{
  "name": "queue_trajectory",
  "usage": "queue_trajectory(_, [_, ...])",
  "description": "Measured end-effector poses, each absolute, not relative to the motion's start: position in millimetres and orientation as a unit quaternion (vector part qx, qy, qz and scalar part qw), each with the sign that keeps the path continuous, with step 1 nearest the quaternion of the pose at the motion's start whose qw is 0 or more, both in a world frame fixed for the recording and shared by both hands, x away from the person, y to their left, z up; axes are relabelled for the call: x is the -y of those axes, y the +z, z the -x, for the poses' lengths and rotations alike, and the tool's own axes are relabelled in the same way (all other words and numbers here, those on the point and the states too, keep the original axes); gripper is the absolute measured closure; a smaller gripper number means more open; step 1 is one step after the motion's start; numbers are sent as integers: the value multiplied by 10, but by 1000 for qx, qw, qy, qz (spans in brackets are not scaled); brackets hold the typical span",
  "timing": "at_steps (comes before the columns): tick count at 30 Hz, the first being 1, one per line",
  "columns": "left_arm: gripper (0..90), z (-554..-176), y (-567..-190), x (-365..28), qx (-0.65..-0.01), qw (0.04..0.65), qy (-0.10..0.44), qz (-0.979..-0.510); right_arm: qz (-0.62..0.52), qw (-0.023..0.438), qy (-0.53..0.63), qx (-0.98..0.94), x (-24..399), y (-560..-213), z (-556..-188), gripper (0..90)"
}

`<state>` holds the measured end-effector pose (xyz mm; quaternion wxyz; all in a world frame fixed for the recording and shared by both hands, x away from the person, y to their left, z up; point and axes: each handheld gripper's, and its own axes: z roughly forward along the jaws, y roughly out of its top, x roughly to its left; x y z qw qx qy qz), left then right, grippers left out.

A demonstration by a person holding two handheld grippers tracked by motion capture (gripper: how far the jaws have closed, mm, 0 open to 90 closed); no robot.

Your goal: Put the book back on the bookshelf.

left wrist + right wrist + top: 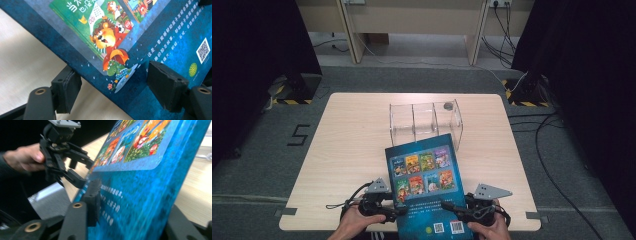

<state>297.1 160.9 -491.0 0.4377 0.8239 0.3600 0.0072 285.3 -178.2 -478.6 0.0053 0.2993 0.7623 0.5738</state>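
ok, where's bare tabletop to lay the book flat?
Widest free patch: table left of the clear divider box and the book, out to its left edge. A narrower strip lies right of both. Centre is crowded: box just beyond the book, left gripper and right gripper at the near edge.

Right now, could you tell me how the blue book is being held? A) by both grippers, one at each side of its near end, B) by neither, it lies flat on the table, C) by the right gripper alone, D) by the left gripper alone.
A: the left gripper and the right gripper each have jaws across an edge of the book at its near end.
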Motion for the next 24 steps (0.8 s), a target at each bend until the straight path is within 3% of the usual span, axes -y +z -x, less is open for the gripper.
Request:
queue_trajectory(8, [323, -3014, -4665, -1598, -353, 474, 63, -804, -267, -15, 594, -759, 1741, -4650, -2982, 695])
queue_trajectory(15, [385, -3177, -4406, -1638, -353, 512, 130, -772, -224, 5, 559, -798, 1606, -4469, -3133, 742])
queue_trajectory(24, [412, -3109, -4419, -1719, -357, 524, 123, -764, -168, 46, 559, -811, 1536, -4476, -3100, 750])
